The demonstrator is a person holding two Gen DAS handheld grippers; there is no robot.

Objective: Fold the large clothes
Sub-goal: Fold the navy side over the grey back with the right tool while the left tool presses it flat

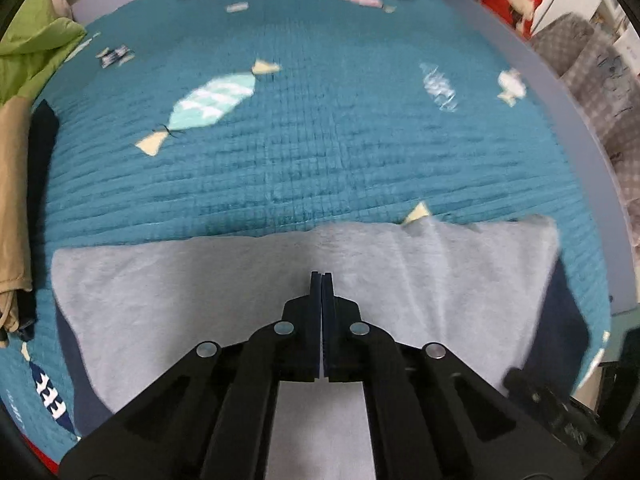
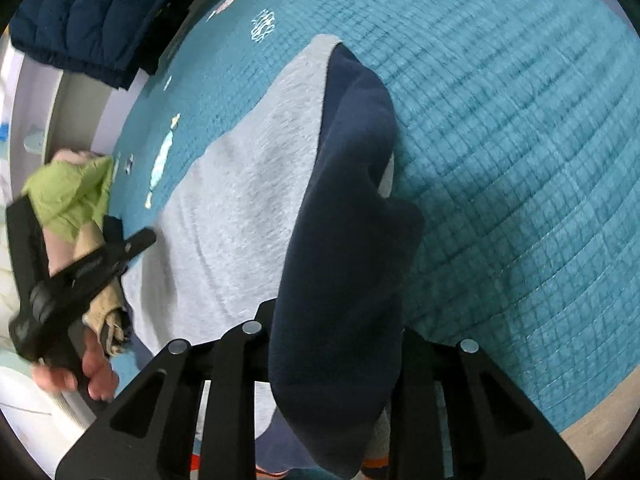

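1. While the left tongs [image 1: 321, 276] stand clenched with nothing between them, hovering over the grey sweatshirt [image 1: 248, 292], the right tongs [image 2: 336, 320] have a navy sleeve [image 2: 352, 184] draped over them; their tips are hidden under the cloth, so I cannot tell whether they are grasping it.
2. Judging by this, the step in hand is folding the sleeve across the body of the garment.
3. Next, the right tongs need to carry the sleeve inward onto the grey panel and lay it flat, while the left tongs could press or smooth the cloth beneath.
4. Just below and ahead of both tongs, the sweatshirt lies spread on the teal quilted bed cover [image 1: 320, 140].
5. Farther off, beyond the left tongs' side, sit a green garment [image 2: 76, 192] and a navy padded jacket [image 2: 92, 12].
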